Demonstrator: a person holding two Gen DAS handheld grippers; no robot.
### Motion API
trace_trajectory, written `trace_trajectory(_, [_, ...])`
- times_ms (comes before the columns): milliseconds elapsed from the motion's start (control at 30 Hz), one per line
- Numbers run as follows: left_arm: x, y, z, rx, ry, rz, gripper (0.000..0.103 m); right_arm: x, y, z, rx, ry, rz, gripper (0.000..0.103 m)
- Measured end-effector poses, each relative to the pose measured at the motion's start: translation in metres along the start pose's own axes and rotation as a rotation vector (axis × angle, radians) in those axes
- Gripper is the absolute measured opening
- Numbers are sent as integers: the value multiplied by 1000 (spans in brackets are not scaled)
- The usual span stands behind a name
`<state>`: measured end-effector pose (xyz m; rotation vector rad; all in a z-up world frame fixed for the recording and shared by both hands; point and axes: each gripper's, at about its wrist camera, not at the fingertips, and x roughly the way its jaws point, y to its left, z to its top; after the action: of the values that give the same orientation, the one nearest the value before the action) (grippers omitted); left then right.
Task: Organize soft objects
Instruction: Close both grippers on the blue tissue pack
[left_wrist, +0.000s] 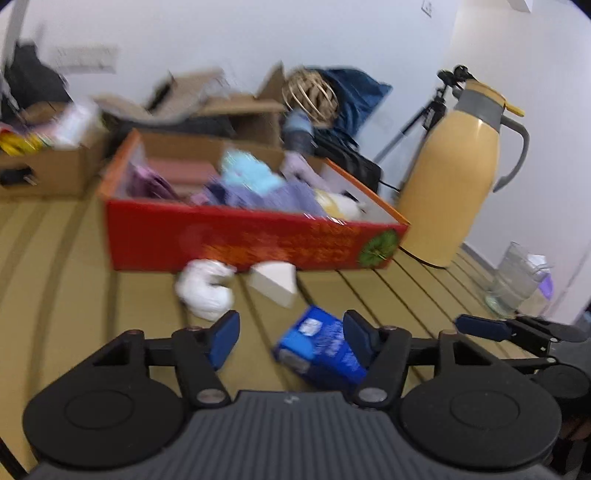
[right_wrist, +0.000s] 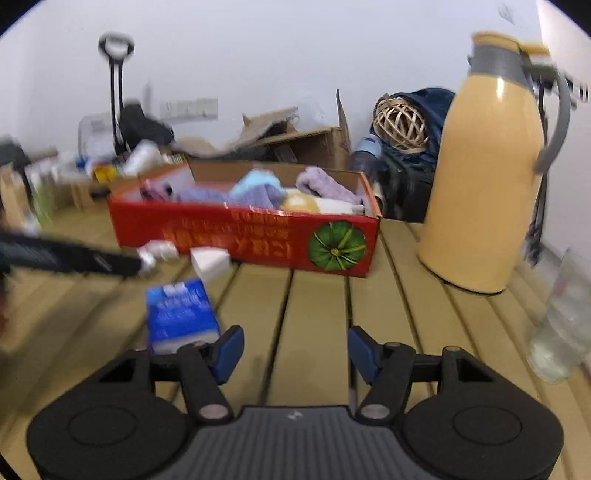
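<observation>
A red box (left_wrist: 236, 240) (right_wrist: 258, 240) on the slatted table holds purple, blue and white soft cloths (left_wrist: 258, 184) (right_wrist: 258, 192). In front of it lie a crumpled white soft object (left_wrist: 205, 288) (right_wrist: 157, 253), a white wedge (left_wrist: 275, 282) (right_wrist: 210, 264) and a blue tissue pack (left_wrist: 321, 350) (right_wrist: 179, 314). My left gripper (left_wrist: 291, 338) is open and empty, just above the blue pack. My right gripper (right_wrist: 295, 349) is open and empty, to the right of the pack; it also shows in the left wrist view (left_wrist: 517, 328).
A tall yellow thermos jug (left_wrist: 458, 177) (right_wrist: 487, 166) stands right of the box. A clear glass jug (left_wrist: 517, 277) (right_wrist: 561, 317) stands at the table's right edge. Cardboard boxes (left_wrist: 55, 166), a wicker ball (right_wrist: 400, 125) and a dark bag sit behind.
</observation>
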<state>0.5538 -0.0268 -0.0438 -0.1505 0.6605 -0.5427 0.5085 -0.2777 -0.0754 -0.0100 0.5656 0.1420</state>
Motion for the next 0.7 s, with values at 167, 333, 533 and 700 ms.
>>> trace_trajectory(167, [23,2,-8,-48,74,-70,27,22,-8,2,259,113,280,51])
trace_trajectory(333, [5,0,-25,-122,105,-148,26,41,-15,-8,411,58,240,25])
trace_trajectory(533, [0,-2,-26,-143,68,-130,32,42,-19,-9,390,36,214,26])
trace_trajectory(700, [17,4,-21,-224,115,-140,36,48,-17,-7,367,51,245,26])
